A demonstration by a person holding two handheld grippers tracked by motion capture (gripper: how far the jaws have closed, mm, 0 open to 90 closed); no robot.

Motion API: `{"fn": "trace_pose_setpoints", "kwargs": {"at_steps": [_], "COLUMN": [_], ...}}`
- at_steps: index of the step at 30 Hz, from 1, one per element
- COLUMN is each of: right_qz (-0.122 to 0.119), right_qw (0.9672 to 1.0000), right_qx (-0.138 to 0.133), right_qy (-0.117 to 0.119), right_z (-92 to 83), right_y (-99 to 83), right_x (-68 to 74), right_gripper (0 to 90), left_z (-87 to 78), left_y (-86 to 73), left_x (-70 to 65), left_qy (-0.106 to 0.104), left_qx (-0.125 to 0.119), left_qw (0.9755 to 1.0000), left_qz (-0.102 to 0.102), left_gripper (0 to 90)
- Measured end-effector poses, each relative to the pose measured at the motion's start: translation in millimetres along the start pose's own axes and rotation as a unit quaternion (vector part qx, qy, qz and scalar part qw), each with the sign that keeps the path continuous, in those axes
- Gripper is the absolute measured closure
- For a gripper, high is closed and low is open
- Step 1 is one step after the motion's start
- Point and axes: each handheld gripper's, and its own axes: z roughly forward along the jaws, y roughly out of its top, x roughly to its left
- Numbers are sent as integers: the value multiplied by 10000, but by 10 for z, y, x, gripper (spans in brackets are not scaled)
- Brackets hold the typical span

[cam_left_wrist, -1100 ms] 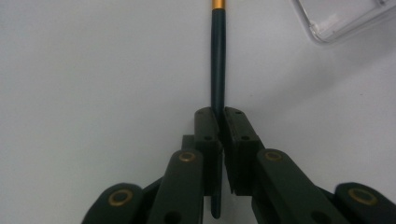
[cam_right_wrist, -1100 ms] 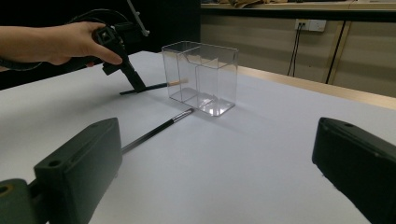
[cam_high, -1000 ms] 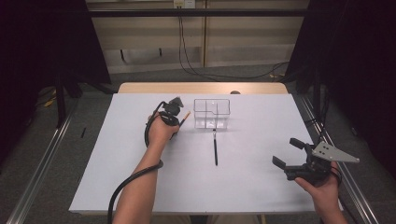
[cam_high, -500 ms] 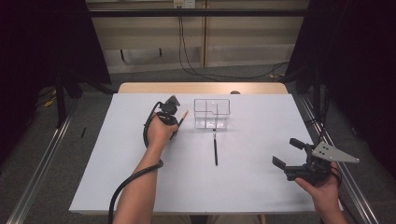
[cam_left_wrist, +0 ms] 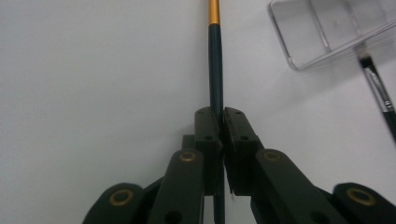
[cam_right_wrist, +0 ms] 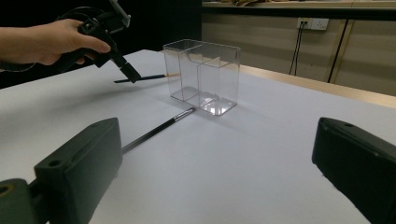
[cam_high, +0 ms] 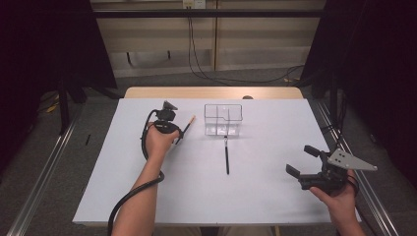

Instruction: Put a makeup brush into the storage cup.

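Left gripper (cam_left_wrist: 219,116) is clamped on one brush (cam_left_wrist: 215,70), not yet in the clear holder (cam_high: 223,119); second brush (cam_high: 226,155) remains on table; right gripper (cam_high: 304,162) stands apart

A white-topped desk (cam_high: 255,196) with a wooden far edge stands on a grey floor (cam_high: 34,162), metal rails (cam_high: 42,179) running along both sides. Behind it, black cables (cam_high: 196,54) hang from a wall socket (cam_high: 193,4) down a pale panelled wall, with dark curtains (cam_high: 49,44) left and right.
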Motion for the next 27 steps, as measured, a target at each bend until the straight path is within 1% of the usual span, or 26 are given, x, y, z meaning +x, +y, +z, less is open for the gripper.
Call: {"fn": "trace_pose_setpoints", "kwargs": {"at_steps": [1, 2, 5, 7, 9, 10, 12, 15, 18, 19, 20, 22, 23, 24, 25, 26, 27], "right_qz": [-1, 2, -4, 20, 1, -19, -18, -17, -22, -21, -24, -30, -30, -30, -32, -33, -33], "right_qw": [10000, 10000, 10000, 10000, 10000, 10000, 10000, 10000, 10000, 10000, 10000, 10000, 10000, 10000, 10000, 10000, 10000], "right_qx": [2, -5, -11, -4, 8, 2, 0, 24, 20, 23, 36, 36, 36, 29, 35, 37, 39], "right_qy": [-1, 1, 4, 1, 18, 16, 20, 16, 16, 16, 23, 21, 21, 19, 21, 23, 20], "right_z": [4, 7, 14, 18, 21, 25, 27, 30, 29, 28, 27, 22, 22, 18, 17, 17, 17], "right_y": [0, 1, 2, 3, 3, 6, 7, 4, 1, -2, -2, -2, -2, -2, -2, -4, -5], "right_x": [2, 3, 6, 15, 21, 27, 29, 31, 27, 25, 23, 22, 22, 21, 20, 17, 17], "right_gripper": [14, 14, 14, 14, 14, 14, 14, 14, 14, 14, 14, 14, 14, 14, 14, 14, 14], "left_z": [-12, -44, -62, -68, -50, -13, 9, 78, 94, 101, 105, 126, 142, 154, 154, 173, 176], "left_y": [-15, -40, -65, -81, -95, -104, -108, -101, -69, -54, -41, -20, -10, 20, 20, 34, 44], "left_x": [10, 39, 56, 65, 75, 66, 59, 26, -5, -13, -23, -53, -78, -106, -106, -133, -145], "left_qy": [-49, -58, -92, 61, 100, 168, 207, 302, 368, 412, 435, 528, 615, 707, 707, 798, 831], "left_qx": [-69, -115, -94, -36, 79, 135, 129, 273, 346, 385, 401, 415, 433, 529, 529, 566, 613], "left_qw": [10000, 9999, 9999, 10000, 9999, 9997, 9996, 9989, 9984, 9979, 9977, 9970, 9963, 9947, 9947, 9933, 9926], "left_qz": [-49, -5, -38, 62, 117, 133, 139, 221, 272, 322, 321, 387, 418, 536, 536, 611, 640], "left_gripper": [853, 853, 853, 853, 852, 852, 852, 849, 848, 841, 836, 817, 817, 826, 834, 844, 847]}}
